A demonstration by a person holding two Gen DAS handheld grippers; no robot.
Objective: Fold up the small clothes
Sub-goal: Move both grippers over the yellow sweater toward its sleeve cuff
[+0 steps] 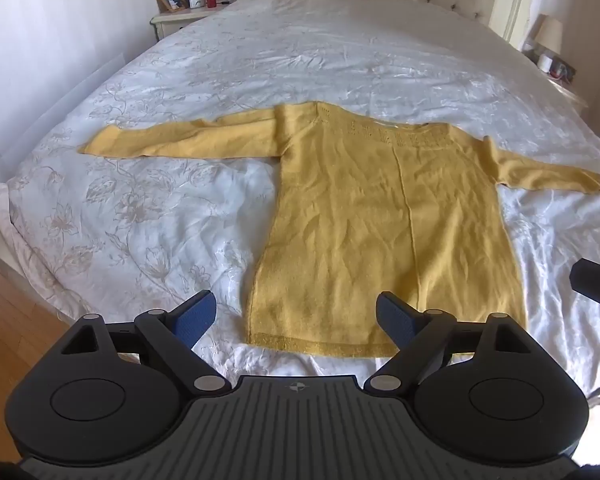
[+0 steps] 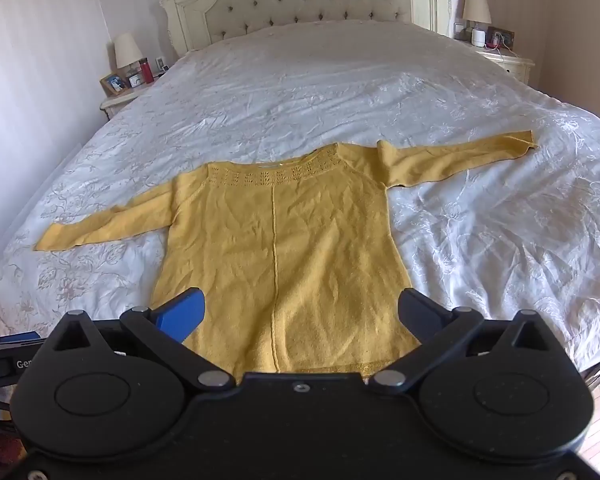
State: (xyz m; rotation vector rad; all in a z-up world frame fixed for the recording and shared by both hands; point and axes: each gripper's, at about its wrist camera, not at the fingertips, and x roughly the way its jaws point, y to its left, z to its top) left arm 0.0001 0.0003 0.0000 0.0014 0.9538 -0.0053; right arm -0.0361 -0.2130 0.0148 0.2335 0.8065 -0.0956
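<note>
Mustard-yellow knit sweater (image 1: 364, 216) spread flat on white floral bed (image 1: 148, 208), sleeves outstretched, hem just ahead of left claw (image 1: 296, 318) and right claw (image 2: 300, 312), both gaping wide, empty.

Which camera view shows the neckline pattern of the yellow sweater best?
The right wrist view. There the neckline pattern lies near the middle of the picture and its row of small knitted holes reads clearly. In the left wrist view the same pattern sits further off to the right, at a slant, and looks fainter.
</note>
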